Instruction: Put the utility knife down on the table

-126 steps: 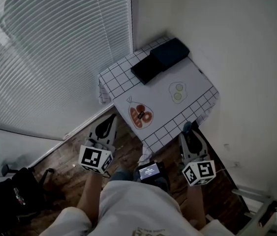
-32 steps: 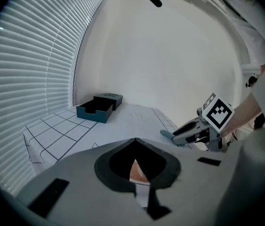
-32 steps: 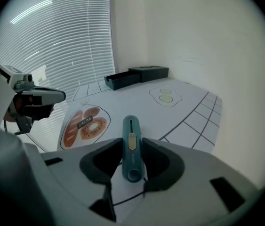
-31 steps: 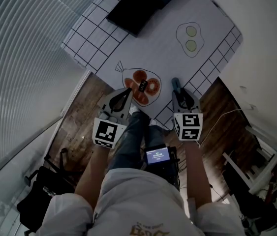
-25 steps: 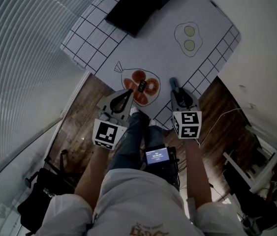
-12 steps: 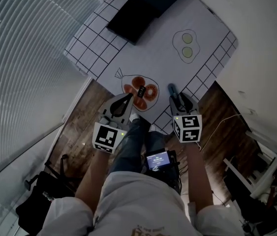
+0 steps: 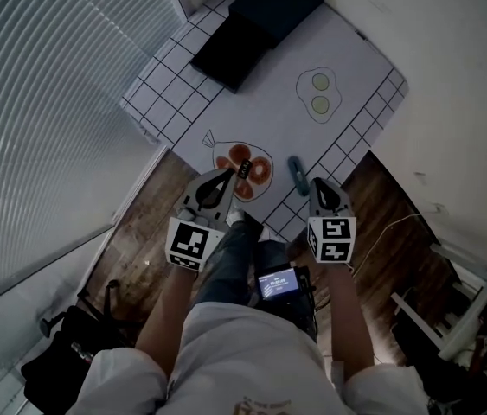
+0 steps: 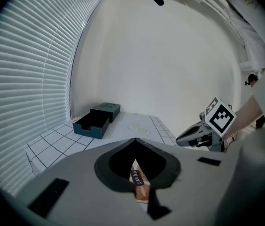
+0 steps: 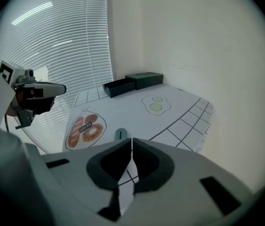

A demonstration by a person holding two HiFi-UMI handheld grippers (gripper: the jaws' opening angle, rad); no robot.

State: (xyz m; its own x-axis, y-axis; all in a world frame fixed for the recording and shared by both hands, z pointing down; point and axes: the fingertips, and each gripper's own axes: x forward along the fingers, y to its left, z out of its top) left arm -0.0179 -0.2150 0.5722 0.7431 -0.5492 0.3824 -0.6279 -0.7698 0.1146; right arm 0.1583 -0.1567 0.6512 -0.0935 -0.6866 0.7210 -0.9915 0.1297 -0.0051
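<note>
**A:** Utility knife [image 7: 297,176], where is it lying?

**B:** Take the big things first. Window blinds [image 7: 44,102] fill the left side, with dark wooden floor [image 7: 139,232] below them. The desk [image 7: 260,111] stands in the corner under a white cloth with a black grid along its edges. At its far end sits a dark box [image 7: 256,26] with its drawer pulled out.

**A:** And the grippers?

**B:** Both hover at the desk's near edge. The left gripper [image 7: 227,174] points at a drawn bag of bread [image 7: 243,164]. Its fingers are clenched tip to tip and hold nothing. The right gripper [image 7: 317,183] has just been closing its fingers. They now stand together with only a hairline slit, and nothing is between them. Farther up the cloth is a small drawing of two eggs [image 7: 317,93].

**A:** So the knife is free?

**B:** Yes. It lies flat on the cloth near the desk's near edge, between the bread drawing and the right gripper. It is just beyond that gripper's fingertips and not gripped by them. In the right gripper view the knife's blue-grey end peeks over the closed tips.
</note>
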